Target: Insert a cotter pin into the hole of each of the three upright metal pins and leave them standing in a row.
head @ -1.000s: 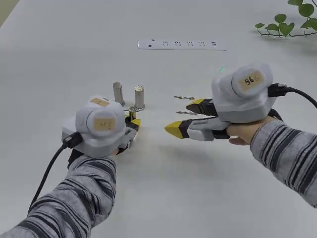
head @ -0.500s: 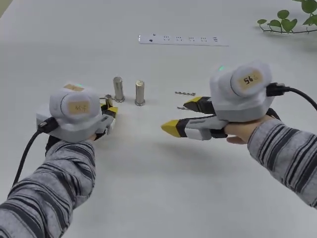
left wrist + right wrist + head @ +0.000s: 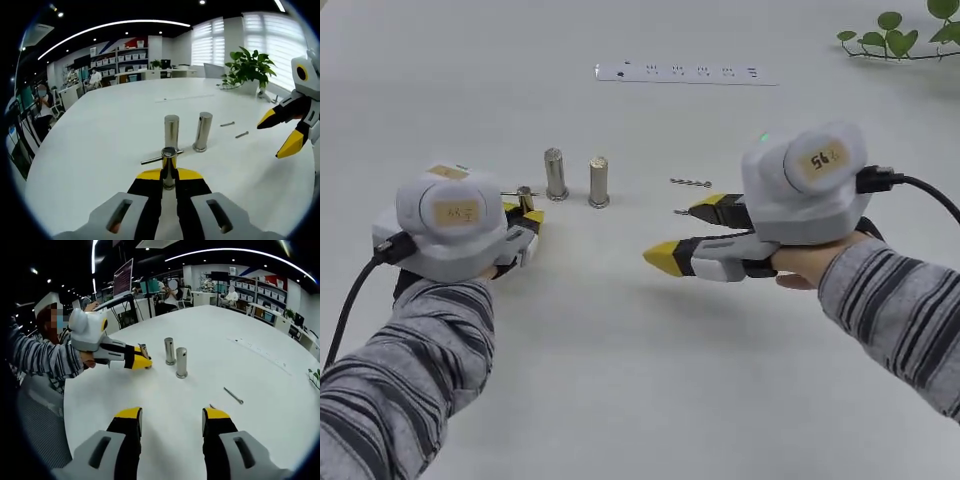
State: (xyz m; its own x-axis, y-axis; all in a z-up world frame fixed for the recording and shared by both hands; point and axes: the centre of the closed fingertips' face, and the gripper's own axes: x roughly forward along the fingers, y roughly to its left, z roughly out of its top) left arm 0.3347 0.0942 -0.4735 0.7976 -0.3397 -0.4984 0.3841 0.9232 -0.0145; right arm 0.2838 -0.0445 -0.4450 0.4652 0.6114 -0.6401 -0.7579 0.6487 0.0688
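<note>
Left hand-held gripper point(image 3: 169, 177) clamped on upright metal pin point(image 3: 169, 161) with cotter pin point(image 3: 151, 160) through it, right hand-held gripper point(image 3: 171, 416) spread wide

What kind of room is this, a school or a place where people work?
Probably an office or lab: a big white table with a power strip, storage shelves along the far wall, and a potted plant by the window blinds.

Left gripper point(image 3: 525, 222): at 9 o'clock, jaws clamped on a metal pin point(image 3: 525, 198), cotter pin point(image 3: 510, 193) through it.
Second pin point(image 3: 555, 173): upright, at its 1 o'clock.
Third pin point(image 3: 599, 181): upright, beside the second, at its 3 o'clock.
Right gripper point(image 3: 682, 233): at 3 o'clock, jaws apart.
Loose cotter pin point(image 3: 691, 183): flat on the worktop point(image 3: 620, 350).
</note>
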